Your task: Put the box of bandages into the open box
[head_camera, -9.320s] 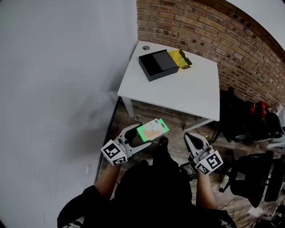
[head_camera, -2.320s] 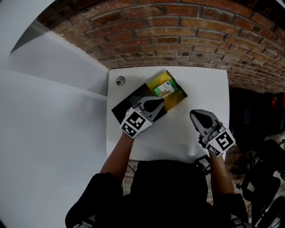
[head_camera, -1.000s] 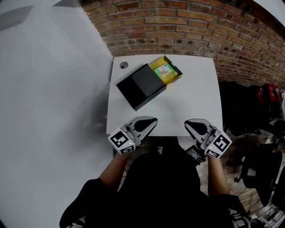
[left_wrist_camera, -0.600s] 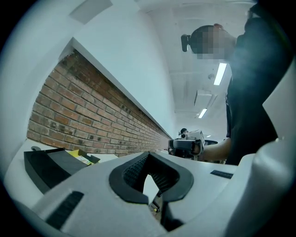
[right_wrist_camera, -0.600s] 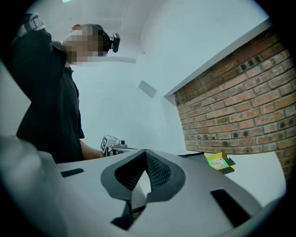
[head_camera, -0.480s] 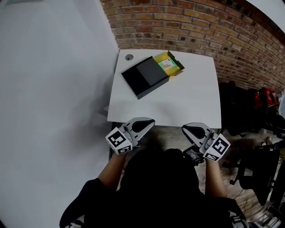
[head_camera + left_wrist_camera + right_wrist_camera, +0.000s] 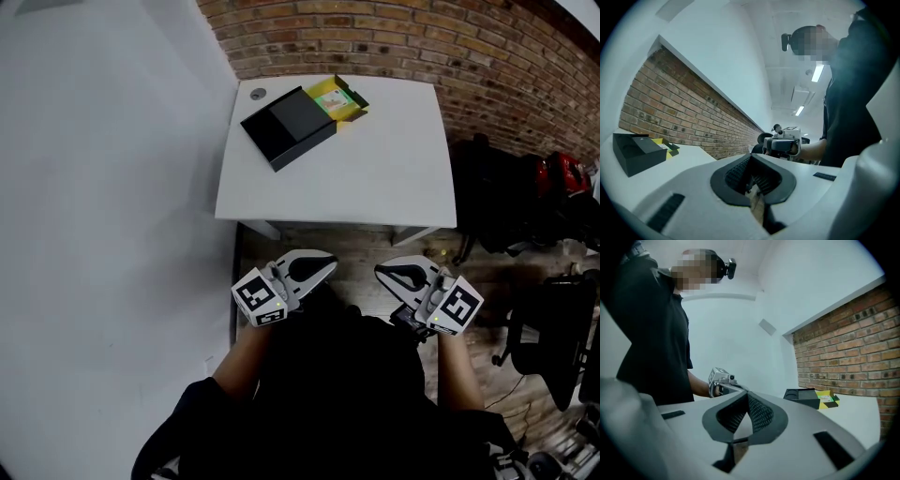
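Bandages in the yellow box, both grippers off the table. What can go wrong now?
Yellow box is open, so a knock to the table could tip the bandage box out. Black box sits near the table's left edge and might slide off. Left gripper and right gripper are shut, empty, away from the table: no quick catch.

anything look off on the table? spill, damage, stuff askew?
Nothing stands out. The bandage box lies inside the yellow open box, against the black box at the far left corner of the white table. The set sits diagonal to the table edges; nothing spilled.
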`<state>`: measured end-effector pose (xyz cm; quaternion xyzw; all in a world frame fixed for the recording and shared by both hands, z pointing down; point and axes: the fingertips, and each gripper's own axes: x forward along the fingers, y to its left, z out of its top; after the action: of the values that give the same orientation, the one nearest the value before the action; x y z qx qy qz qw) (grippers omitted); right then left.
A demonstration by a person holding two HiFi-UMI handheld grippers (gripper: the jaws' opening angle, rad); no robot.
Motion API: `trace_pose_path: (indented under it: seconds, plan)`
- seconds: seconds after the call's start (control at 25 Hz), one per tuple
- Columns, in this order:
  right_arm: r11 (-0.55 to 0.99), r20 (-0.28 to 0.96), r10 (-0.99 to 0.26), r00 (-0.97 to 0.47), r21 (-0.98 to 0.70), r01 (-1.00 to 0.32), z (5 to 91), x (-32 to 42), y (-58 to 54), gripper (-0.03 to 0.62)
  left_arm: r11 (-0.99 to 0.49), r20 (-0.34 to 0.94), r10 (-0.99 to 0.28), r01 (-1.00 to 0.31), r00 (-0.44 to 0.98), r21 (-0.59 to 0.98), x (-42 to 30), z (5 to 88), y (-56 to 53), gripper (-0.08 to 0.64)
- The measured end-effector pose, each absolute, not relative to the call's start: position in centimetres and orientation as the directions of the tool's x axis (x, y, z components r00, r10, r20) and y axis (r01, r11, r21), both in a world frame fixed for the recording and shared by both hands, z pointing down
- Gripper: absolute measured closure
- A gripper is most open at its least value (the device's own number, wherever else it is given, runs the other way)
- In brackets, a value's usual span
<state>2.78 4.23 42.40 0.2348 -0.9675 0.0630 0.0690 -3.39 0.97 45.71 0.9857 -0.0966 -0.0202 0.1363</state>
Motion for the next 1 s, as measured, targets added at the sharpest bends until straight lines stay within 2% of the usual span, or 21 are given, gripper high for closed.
trace_pose_path:
  seconds: [0.48,1.0]
  plan:
    - [0.899,0.059,-0.396,-0.916,-0.178,-0.4,42.9,5.3,13.8,0.588,-0.938,0.018,-0.239,-0.235,0.971,0.254,-1.4,45.7,10.8,0.546]
    - [0.899,0.013,-0.41,-0.912,-0.164,-0.406,41.3,5.4,16.0,0.588,-0.949,-0.009,-0.221,-0.212,0.975,0.234,0.0,44.0,12.8,0.546]
